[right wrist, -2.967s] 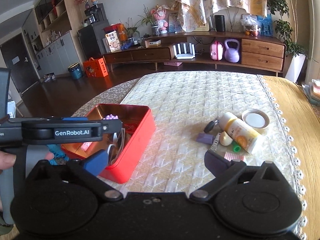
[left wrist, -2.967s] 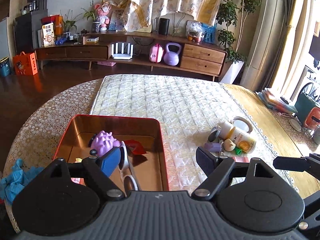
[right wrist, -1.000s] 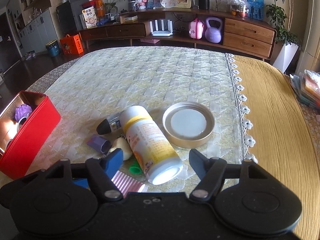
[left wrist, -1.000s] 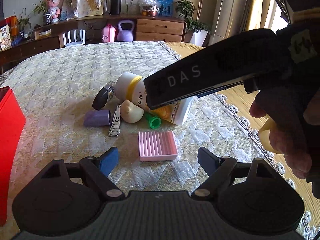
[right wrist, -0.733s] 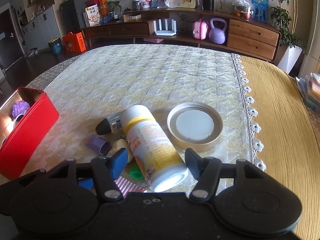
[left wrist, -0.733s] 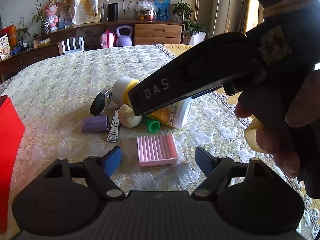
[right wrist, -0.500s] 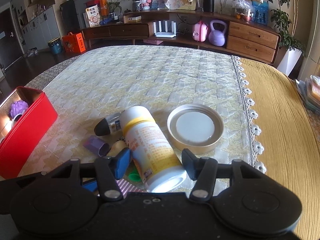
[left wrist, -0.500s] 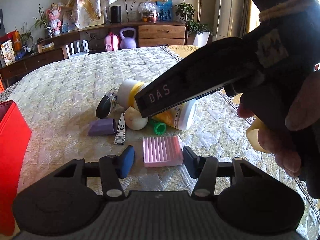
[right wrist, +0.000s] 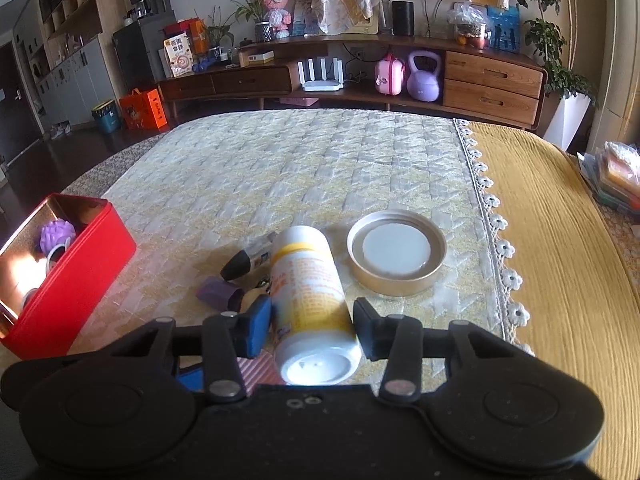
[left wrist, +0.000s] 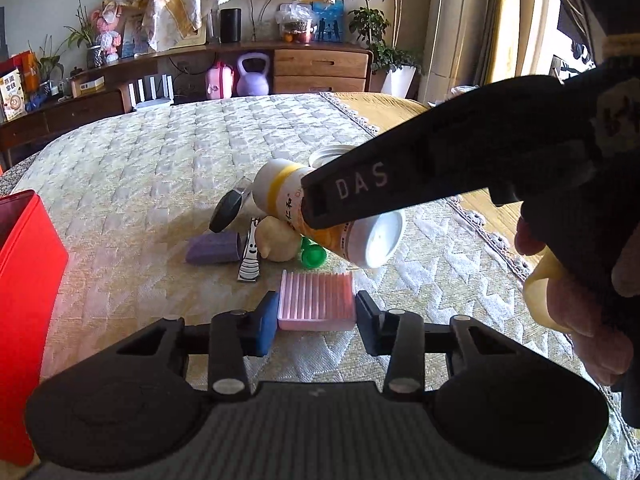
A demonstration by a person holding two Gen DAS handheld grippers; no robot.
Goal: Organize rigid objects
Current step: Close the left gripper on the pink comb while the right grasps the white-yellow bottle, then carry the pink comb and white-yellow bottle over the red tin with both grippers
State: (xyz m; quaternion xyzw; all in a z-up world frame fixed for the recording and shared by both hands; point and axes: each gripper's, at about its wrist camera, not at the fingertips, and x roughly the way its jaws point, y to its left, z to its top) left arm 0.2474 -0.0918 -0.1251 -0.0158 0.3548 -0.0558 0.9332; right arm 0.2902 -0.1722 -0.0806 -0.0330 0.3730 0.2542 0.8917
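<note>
Rigid clutter lay heaped on the quilted table: a pink ribbed tray sat nearest, bracketed by the left gripper, whose pads touched or nearly touched its sides, apparently clamping it for lifting. Just behind, a white-and-orange bottle lay on its side between the right gripper fingers, closing in though whether clenched I could not tell. Its label was unreadable; "DAS" showed on the right gripper's body. Left stood the red tin, likely the destination.
</note>
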